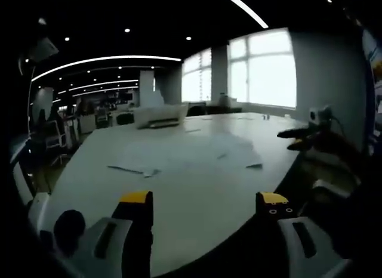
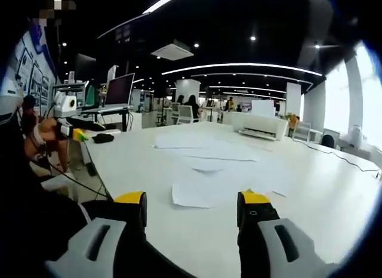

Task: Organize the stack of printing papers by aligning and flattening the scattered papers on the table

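- Left gripper view: the left claw stands wide open, its two yellow-tipped jaws well apart, holding nothing and touching nothing; it hangs over the near edge of the white counter.
- The scattered papers lie flat and loosely overlapped about the middle of the counter, well beyond the jaws, with a few corners lifted.
- This view alone takes in the big bright windows past the counter's far edge, and a white printer near that far edge.
- At the counter's right edge the other gripper comes into view as the right claw, dark and small; from here I cannot tell how far it is open.
- Right gripper view: the right claw is seen from behind its own jaws, wide open and empty, above the counter near its near edge.
- The papers spread from just ahead of the jaws toward the middle of the counter, one sheet nearest the claw and others overlapping farther off.
- This view alone shows a monitor on a desk off the counter's left edge, a small black object near that edge, and people standing far off.
- The printer sits toward the far right corner.
- Wall posters at far left carry print too small to read; no brand or label is legible.
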Demonstrator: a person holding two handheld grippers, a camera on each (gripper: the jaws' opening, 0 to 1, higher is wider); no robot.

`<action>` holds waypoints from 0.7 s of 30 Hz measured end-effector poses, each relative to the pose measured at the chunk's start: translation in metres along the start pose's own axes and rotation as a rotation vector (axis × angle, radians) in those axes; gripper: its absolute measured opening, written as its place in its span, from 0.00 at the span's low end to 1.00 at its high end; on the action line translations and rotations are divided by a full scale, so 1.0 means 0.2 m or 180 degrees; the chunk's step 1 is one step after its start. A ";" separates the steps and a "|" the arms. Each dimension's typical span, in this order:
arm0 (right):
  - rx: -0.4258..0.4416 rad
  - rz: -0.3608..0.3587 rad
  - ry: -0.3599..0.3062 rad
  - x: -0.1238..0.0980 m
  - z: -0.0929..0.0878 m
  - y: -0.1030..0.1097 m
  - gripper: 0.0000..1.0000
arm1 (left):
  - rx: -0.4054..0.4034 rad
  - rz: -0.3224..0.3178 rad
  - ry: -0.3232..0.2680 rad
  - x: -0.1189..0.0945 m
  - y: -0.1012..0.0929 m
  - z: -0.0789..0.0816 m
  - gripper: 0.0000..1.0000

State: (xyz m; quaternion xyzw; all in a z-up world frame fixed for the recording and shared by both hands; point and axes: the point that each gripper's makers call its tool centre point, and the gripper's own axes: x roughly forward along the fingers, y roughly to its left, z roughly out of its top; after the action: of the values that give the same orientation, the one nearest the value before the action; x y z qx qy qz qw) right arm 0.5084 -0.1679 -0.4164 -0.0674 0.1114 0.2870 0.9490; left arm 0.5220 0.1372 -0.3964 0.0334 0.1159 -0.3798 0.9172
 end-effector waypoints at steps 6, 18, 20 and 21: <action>-0.0019 0.0012 0.0027 0.02 -0.02 0.01 0.56 | 0.0033 -0.0042 0.0008 0.01 -0.01 0.00 0.74; -0.0008 0.0022 0.0072 0.05 -0.06 0.02 0.56 | 0.0029 -0.0076 0.0032 0.03 -0.04 -0.02 0.73; -0.0011 0.0022 0.0082 0.05 -0.06 0.02 0.56 | 0.0032 -0.0076 0.0032 0.03 -0.04 -0.02 0.73; -0.0013 0.0022 0.0087 0.05 -0.06 0.02 0.56 | 0.0033 -0.0076 0.0033 0.03 -0.04 -0.02 0.73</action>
State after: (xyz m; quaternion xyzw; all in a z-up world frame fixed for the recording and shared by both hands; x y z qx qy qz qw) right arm 0.5129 -0.1620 -0.4317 -0.0728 0.1239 0.2896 0.9463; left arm 0.5198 0.1290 -0.4007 0.0387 0.1190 -0.3912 0.9118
